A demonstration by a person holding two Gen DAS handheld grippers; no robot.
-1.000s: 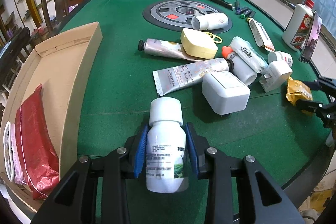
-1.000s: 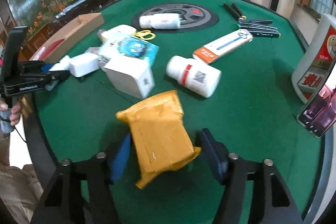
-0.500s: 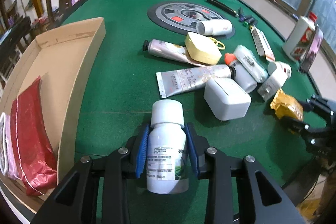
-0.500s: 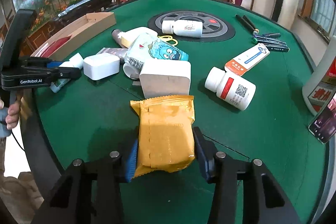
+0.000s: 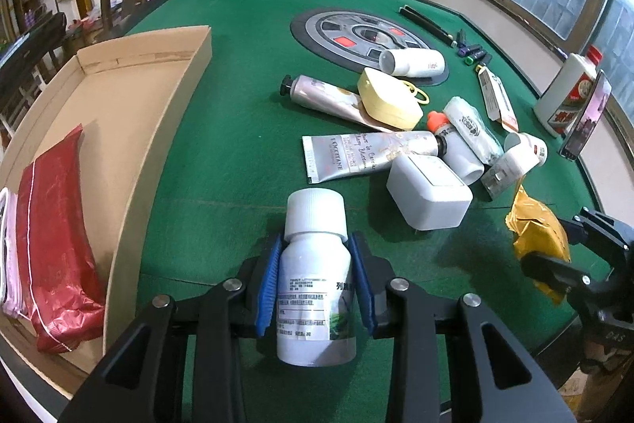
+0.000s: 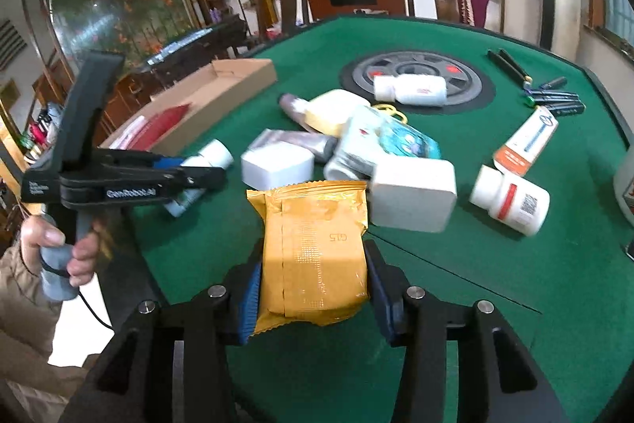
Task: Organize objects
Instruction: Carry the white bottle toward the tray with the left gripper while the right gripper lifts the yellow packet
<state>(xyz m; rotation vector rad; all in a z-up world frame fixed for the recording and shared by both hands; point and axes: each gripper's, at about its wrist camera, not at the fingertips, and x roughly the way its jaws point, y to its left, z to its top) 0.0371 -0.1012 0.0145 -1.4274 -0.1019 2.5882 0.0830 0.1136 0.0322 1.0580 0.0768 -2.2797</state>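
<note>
Green felt table (image 5: 237, 129), cardboard tray (image 5: 119, 113) at left. Left gripper (image 5: 316, 278) clamped on white bottle (image 5: 315, 288); right gripper (image 6: 313, 294) clamped on yellow packet (image 6: 313, 248).

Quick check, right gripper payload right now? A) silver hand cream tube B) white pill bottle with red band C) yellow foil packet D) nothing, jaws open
C: the right gripper has its blue pads pressed on both sides of the yellow foil packet, while the white pill bottle with red band lies loose on the green table.
</note>
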